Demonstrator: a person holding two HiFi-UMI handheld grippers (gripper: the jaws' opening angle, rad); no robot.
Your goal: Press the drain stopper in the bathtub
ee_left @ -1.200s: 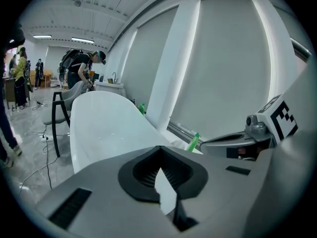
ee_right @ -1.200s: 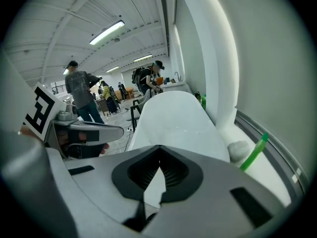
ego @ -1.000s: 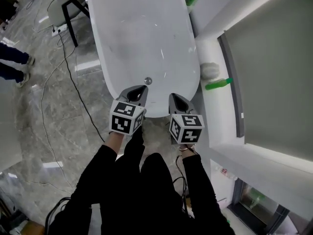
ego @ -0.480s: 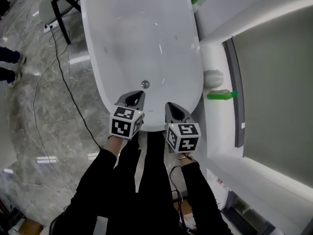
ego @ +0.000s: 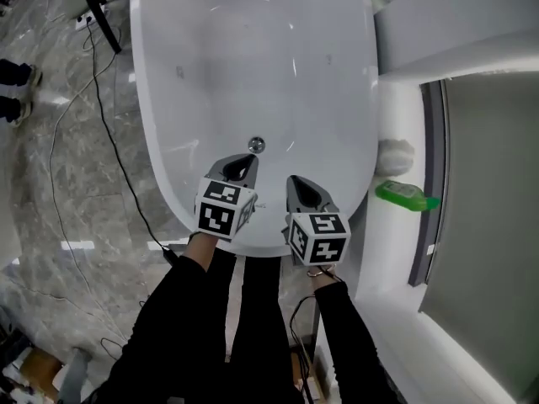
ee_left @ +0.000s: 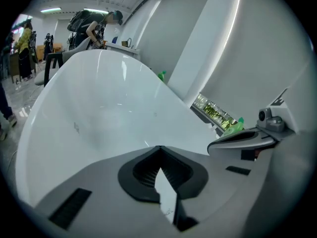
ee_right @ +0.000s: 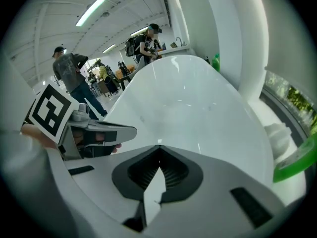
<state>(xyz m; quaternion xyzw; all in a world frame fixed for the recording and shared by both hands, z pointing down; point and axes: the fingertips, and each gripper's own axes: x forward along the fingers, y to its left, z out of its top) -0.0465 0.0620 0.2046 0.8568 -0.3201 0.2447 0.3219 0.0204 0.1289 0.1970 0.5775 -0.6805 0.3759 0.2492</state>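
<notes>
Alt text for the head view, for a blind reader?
From above, a person holds the left gripper and right gripper, both shut, over the near end of a white bathtub; the left one's tip is just short of the drain stopper. A green bottle lies on the ledge at right.

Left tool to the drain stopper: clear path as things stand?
Probably yes. The left tool hangs over the bathtub, just short of the drain stopper, jaws together and empty. Nothing lies between them; the right tool sits off to the side.
</notes>
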